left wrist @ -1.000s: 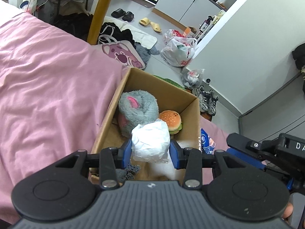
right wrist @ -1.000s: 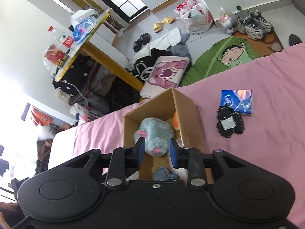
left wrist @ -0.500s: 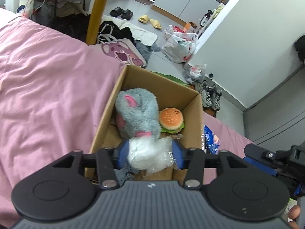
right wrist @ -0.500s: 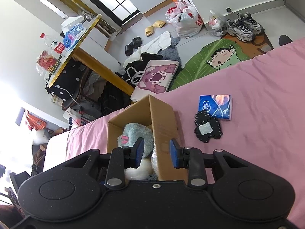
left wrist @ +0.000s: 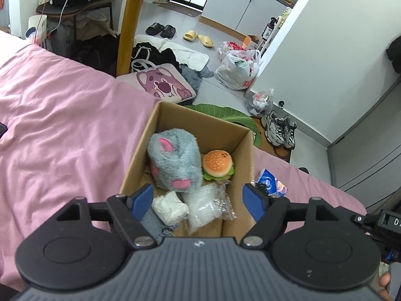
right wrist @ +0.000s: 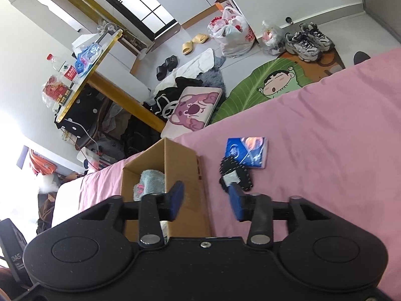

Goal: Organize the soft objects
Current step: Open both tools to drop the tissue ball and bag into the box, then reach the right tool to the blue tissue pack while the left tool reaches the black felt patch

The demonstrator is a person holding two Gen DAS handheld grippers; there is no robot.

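Both grippers, left (left wrist: 198,198) and right (right wrist: 206,200), are spread and empty; the white crumpled wad (left wrist: 170,207) lies inside the brown cardboard box (left wrist: 200,120) beside the grey plush mouse (left wrist: 175,163).

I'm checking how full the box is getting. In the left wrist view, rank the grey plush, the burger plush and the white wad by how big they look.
Largest to smallest as they appear:
1. grey plush
2. burger plush and white wad: they look about alike, and the wad lies nearer the camera, so I won't rank them.
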